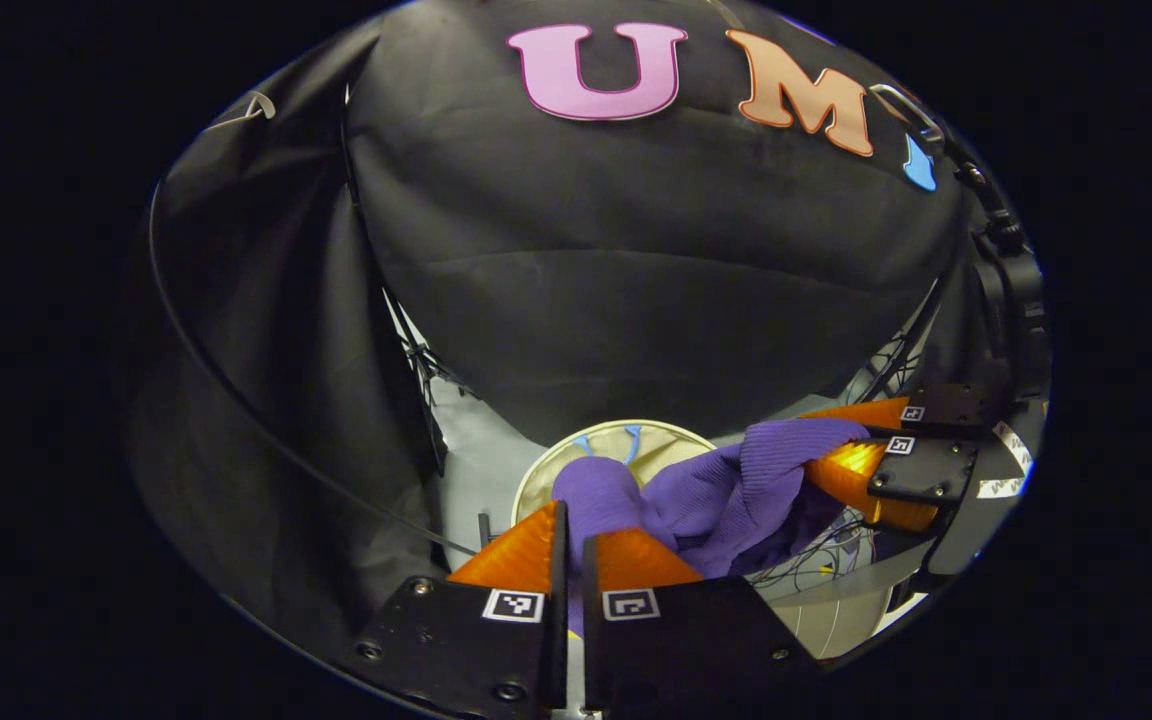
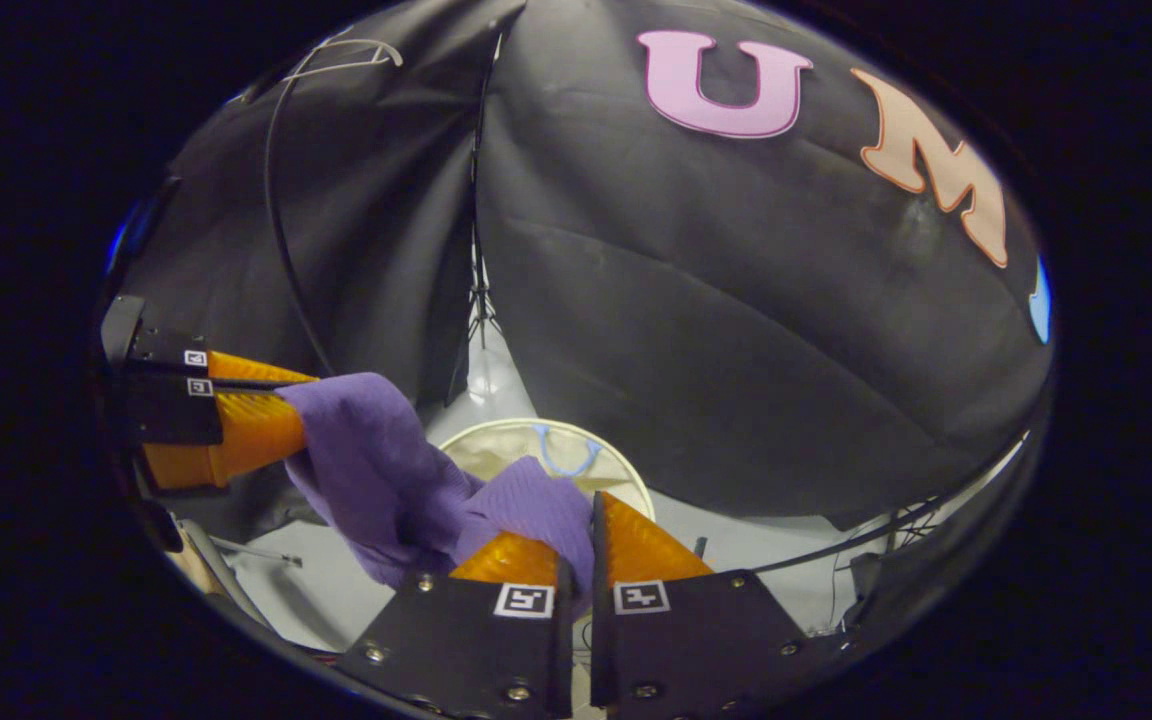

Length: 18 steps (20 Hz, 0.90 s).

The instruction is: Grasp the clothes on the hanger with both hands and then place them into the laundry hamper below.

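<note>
Left gripper view places the laundry hamper [image 1: 546,470] as the reference landmark: a round, cream-coloured container with a pale rim and a blue cord loop [image 1: 606,440] visible inside it. Behind the hamper the black cloth wall [image 1: 636,300] is hung in broad folds, and a thin black cable [image 1: 236,400] is routed across the cloth to the left of the hamper. To the right of the hamper a tangle of thin wires [image 1: 816,560] is seen on the floor. The hamper stands on a pale grey floor [image 1: 481,460]; its opening is partly screened by the garment held in front of it.

The purple garment [image 1: 716,490] is a ribbed knit fabric, bunched and slung directly above the hamper opening between both tools. The left gripper [image 1: 573,540] is closed on one end of the garment, its orange fingers drawn nearly together with purple cloth pinched between them. The right gripper [image 1: 861,445], up and to the right of the hamper, is clamped on the other end.

In the right gripper view the hamper [image 2: 466,450] is seen beyond the right gripper [image 2: 576,545], whose fingers are pressed on the garment [image 2: 386,470]. The left gripper [image 2: 286,400] is held up and to the left of the hamper, clamped on the cloth. A stand base [image 2: 481,310] appears to be positioned behind the hamper, though the detail is poor.
</note>
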Each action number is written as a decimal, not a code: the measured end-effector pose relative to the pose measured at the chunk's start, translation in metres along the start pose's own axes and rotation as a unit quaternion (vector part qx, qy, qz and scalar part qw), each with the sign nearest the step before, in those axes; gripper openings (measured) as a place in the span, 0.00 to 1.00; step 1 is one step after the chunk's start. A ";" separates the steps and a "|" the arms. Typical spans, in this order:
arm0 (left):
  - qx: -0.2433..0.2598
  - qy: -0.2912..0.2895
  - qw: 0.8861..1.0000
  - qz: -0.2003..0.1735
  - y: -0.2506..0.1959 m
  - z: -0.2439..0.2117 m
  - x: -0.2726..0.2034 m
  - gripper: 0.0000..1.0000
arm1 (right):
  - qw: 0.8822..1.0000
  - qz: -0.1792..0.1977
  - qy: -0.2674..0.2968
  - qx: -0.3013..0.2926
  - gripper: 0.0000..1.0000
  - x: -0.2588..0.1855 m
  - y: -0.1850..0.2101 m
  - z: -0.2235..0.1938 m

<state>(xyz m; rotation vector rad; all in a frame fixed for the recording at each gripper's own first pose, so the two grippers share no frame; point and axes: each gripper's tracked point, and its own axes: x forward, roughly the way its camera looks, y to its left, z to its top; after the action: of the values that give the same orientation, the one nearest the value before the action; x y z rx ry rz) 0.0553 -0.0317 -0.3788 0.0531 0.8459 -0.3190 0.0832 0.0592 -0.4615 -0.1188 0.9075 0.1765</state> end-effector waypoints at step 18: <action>-0.030 -0.095 0.995 0.025 0.005 0.058 -0.042 0.16 | 0.995 -0.028 -0.087 0.037 0.20 -0.058 -0.041 0.050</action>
<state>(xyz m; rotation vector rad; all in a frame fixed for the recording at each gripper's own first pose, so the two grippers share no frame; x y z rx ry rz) 0.0732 -0.0256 -0.3090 -0.0122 0.6634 -0.2474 0.0950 0.0218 -0.3838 -0.0585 0.7360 0.0999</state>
